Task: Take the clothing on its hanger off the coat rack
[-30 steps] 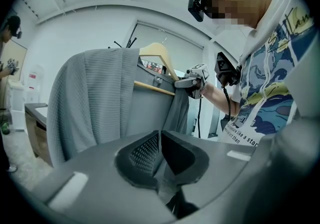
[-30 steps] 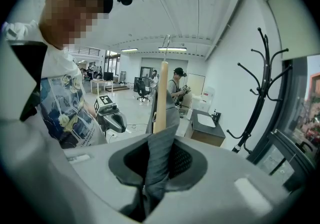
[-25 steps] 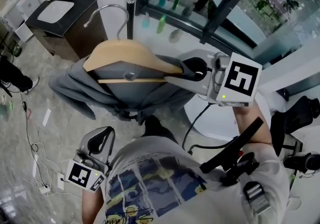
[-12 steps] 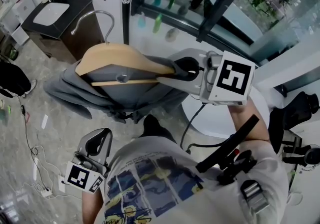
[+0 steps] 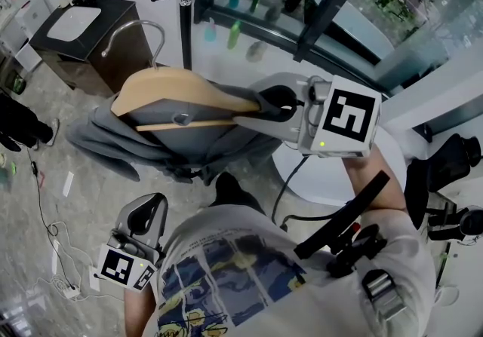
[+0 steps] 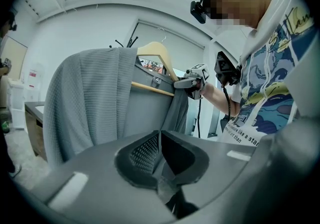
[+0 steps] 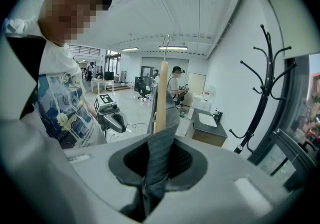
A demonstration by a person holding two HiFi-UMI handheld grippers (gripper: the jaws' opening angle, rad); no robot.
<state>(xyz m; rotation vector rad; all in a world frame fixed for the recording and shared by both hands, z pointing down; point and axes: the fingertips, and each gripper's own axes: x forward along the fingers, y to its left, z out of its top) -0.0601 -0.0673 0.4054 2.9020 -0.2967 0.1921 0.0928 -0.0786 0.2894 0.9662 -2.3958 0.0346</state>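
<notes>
Limp grey knit garment [image 5: 113, 139] on rigid curved wooden hanger [image 5: 177, 90] is judged light; right gripper [image 5: 281, 104] is clamped narrowly on the cloth-covered hanger tip, mid-frame.

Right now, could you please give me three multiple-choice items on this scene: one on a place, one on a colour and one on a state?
1. Where is the hook of the wooden hanger? A) on a peg B) in the air, clear of the coat rack C) on the floor
2. What colour is the garment? A) red B) grey C) yellow
3. What is the right gripper doing? A) open, empty B) shut on a bottle C) shut on the garment
Answers: 1 B, the hook hangs apart from the rack's pole; 2 B, grey cloth drapes the hanger; 3 C, cloth sits pinched between its jaws.
</notes>
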